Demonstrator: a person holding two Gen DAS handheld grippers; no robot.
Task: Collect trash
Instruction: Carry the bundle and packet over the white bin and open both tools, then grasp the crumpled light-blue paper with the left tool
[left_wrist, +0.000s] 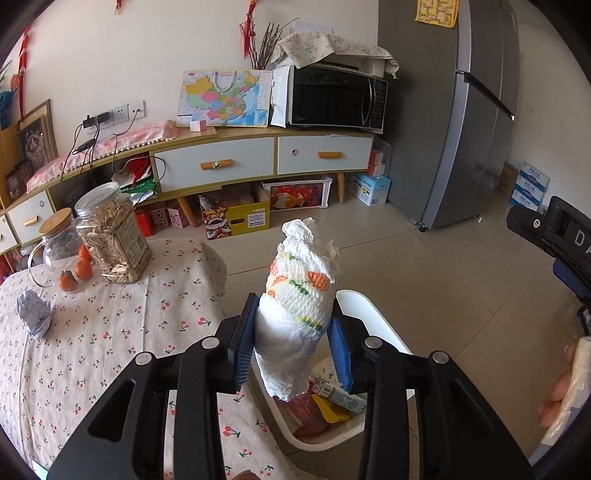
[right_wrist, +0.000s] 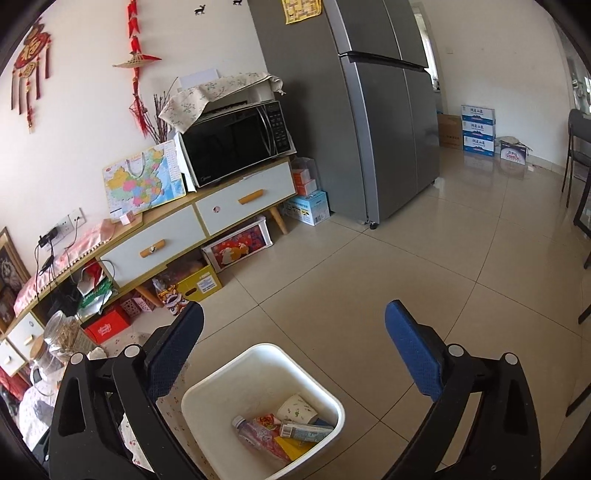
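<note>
Trash here is a rolled-up diaper (left_wrist: 295, 306), white with orange and green print, pinched upright between the blue pads (left_wrist: 243, 345) of the left gripper (left_wrist: 293, 347); its crumpled top sticks up past the fingertips and its lower end hangs below them.

Largest nearby is the table (left_wrist: 74, 362) under a cherry-print cloth, spreading left of and beneath the left gripper. Directly below and ahead of that gripper, on the tiled floor just beside the table's edge, sits the white bin (left_wrist: 369, 314) (right_wrist: 207, 387). The right gripper (right_wrist: 293, 354) hangs over the same bin with its two blue-padded fingers spread wide and nothing between them. Inside the bin lie a plastic bottle (right_wrist: 255, 435), a paper cup (right_wrist: 297, 408), a small carton (right_wrist: 306, 432) and some red and yellow wrappers.

Far left of the left gripper, on the cloth, stand a clear jar of sticks (left_wrist: 110, 236) and a crumpled grey wad (left_wrist: 35, 314).
</note>
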